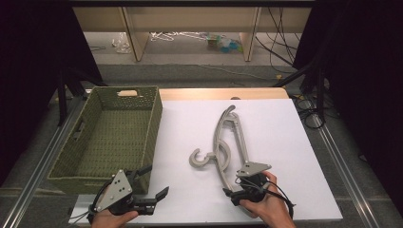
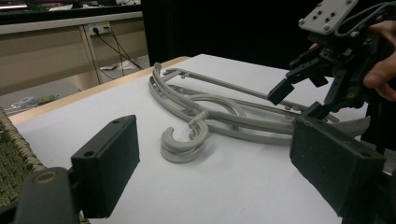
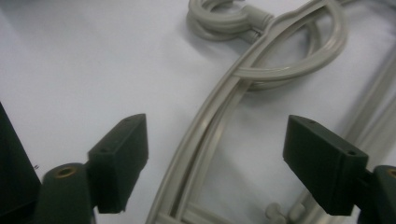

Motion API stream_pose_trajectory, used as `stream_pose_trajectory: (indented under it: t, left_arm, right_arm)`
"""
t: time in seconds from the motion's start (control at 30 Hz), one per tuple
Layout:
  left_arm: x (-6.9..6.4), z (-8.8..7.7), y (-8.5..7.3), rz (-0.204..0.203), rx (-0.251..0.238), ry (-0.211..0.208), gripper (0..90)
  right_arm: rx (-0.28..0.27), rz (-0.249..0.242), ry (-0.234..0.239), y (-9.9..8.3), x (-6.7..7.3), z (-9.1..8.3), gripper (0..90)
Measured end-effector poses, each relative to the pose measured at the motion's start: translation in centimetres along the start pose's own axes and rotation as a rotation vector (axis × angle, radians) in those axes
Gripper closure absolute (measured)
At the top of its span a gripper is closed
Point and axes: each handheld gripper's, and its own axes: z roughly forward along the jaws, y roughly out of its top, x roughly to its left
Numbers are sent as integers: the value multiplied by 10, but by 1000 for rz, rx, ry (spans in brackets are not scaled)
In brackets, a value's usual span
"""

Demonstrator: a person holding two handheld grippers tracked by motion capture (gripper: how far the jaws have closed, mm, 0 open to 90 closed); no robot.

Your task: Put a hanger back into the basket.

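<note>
Grey plastic hangers (image 1: pixel 229 140) lie stacked on the white table sheet (image 1: pixel 275 142), hooks (image 1: pixel 198 159) pointing left toward the basket. My right gripper (image 1: pixel 236 185) hovers open over the hangers' near end. In the right gripper view, one curved hanger arm (image 3: pixel 210 140) runs up between its spread jaws, and the hooks (image 3: pixel 219 21) lie beyond. My left gripper (image 1: pixel 154 181) is open at the front left with nothing in it. It faces the hangers (image 2: pixel 205 116) and the right gripper (image 2: pixel 299 100) in the left gripper view.
An empty green woven basket (image 1: pixel 109 137) stands at the table's left, its near corner just behind my left gripper. The basket's edge (image 2: pixel 11 163) appears at the left of the left gripper view. Bare white sheet lies between the basket and the hangers.
</note>
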Motion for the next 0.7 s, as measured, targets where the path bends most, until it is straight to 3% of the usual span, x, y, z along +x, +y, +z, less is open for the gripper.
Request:
stream_pose_trajectory:
  t: [0.3,0.33,0.4,0.47,0.5,0.7]
  left_arm:
    - [-1,0,-1,10,10,-7,154]
    - [-1,1,0,10,11,-8,155]
    - [-1,1,0,15,11,-8,155]
    - [-2,1,-1,7,12,-8,155]
    - [-1,1,0,28,14,-12,155]
    - [-3,2,0,23,6,-20,156]
  right_arm:
    - [112,-7,4,24,-4,31,379]
    - [114,-9,-23,27,-4,37,382]
    - [175,2,-25,31,-6,45,409]
    - [180,-9,-24,32,-6,47,420]
    - [194,7,-19,33,-6,49,446]
    - [203,46,25,35,-13,48,548]
